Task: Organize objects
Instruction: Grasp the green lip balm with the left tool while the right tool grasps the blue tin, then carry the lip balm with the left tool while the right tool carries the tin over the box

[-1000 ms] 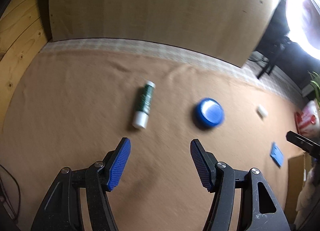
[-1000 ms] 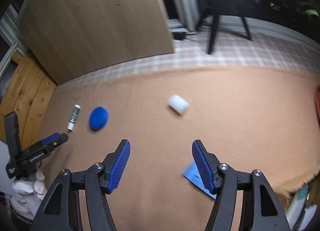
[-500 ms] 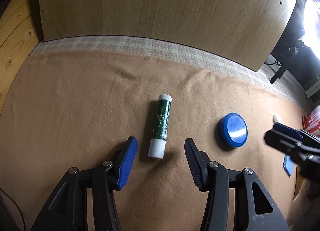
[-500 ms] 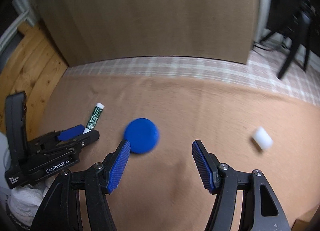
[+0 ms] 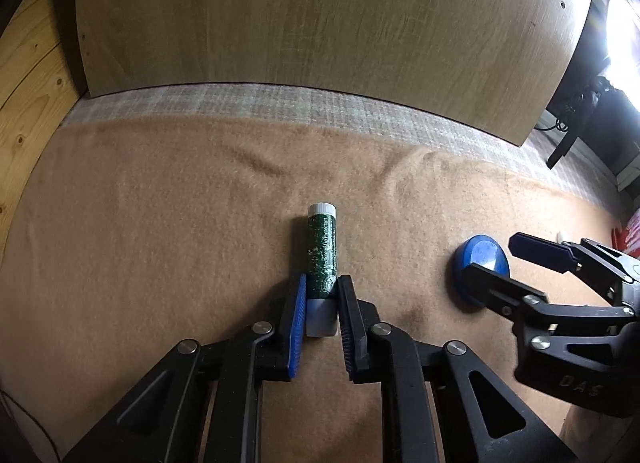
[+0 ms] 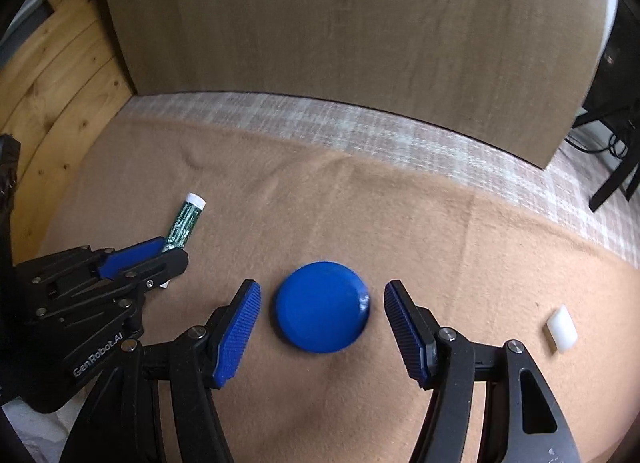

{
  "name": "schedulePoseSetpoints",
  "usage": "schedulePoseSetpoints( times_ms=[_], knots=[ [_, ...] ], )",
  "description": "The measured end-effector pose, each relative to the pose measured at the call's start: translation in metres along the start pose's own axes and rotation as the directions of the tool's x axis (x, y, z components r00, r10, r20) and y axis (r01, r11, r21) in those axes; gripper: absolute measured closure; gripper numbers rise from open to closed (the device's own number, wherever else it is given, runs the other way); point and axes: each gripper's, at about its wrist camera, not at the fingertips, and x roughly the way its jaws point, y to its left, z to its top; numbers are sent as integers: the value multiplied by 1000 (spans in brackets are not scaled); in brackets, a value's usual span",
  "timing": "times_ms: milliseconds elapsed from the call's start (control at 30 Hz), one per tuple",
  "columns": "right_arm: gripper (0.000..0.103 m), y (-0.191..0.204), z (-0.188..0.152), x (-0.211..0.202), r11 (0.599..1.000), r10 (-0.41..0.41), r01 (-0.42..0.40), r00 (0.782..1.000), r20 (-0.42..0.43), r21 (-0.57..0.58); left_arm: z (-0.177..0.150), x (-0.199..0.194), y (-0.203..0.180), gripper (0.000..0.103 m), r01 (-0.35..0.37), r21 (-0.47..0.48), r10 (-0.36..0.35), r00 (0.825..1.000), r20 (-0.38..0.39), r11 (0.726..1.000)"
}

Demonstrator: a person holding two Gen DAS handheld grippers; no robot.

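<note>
My left gripper (image 5: 322, 313) has just been closing, and its pads now press on the white cap end of the green tube (image 5: 322, 259), which lies flat on the tan blanket (image 5: 160, 223). A second ago that tube lay ahead of wide jaws; now it sits between them, so I judge the first pick of the tidy-up is secured but not yet lifted.

My right gripper (image 6: 322, 327) has swung across the blanket from the white block (image 6: 561, 329) and now straddles the blue round lid (image 6: 322, 306). Its jaws stand about half open, one pad on each side of the lid, with a sliver of blanket showing between pad and rim on both sides, so it holds nothing. I reckon closing on the lid comes next.

Taking the blue lid as my landmark: the tube lies to its left, the white block well off to its right, and the upright wooden board (image 6: 340, 23) stands beyond it at the blanket's far edge.

The left wrist view shows the pads gripping the tube's cap and shows the right gripper's fingers overlapping the lid, though not the gaps. The right wrist view shows those gaps clearly and the white block, but the left gripper's fingers hide the tube's gripped end there.
</note>
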Motion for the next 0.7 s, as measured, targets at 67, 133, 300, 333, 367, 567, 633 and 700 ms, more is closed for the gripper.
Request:
schedulePoseSetpoints(
  times_ms=[67,133,300,333,367,567,633,700],
  knots=[
    [43,5,-1,5,1000,-15,14,1000,-17,-23,-2,-1,0,86,0,0,0,1000,-2,1000],
    [45,9,-2,8,999,-36,35,999,-24,-39,-4,-3,-1,86,0,0,0,1000,-4,1000],
    [57,9,-7,8,997,-60,59,998,-30,-55,-17,-10,1,86,7,-6,-7,1000,-9,1000],
    [57,8,-9,6,998,-49,47,998,-32,-50,-20,-12,0,86,9,-8,-10,1000,-11,1000],
    [57,8,-11,5,998,-47,45,998,-32,-49,-23,-13,-1,86,14,-9,-14,1000,-12,1000],
    [57,2,-44,-12,998,-37,35,999,-38,-48,-55,-28,-11,86,46,-9,-46,999,-24,999],
    [57,-3,-59,-20,999,-32,31,999,-35,-35,-69,-33,-18,86,53,-5,-53,998,-27,999],
    [57,-7,-72,-27,1000,-19,18,999,-36,-16,-80,-39,-25,86,62,-2,-62,998,-27,998]
  ],
)
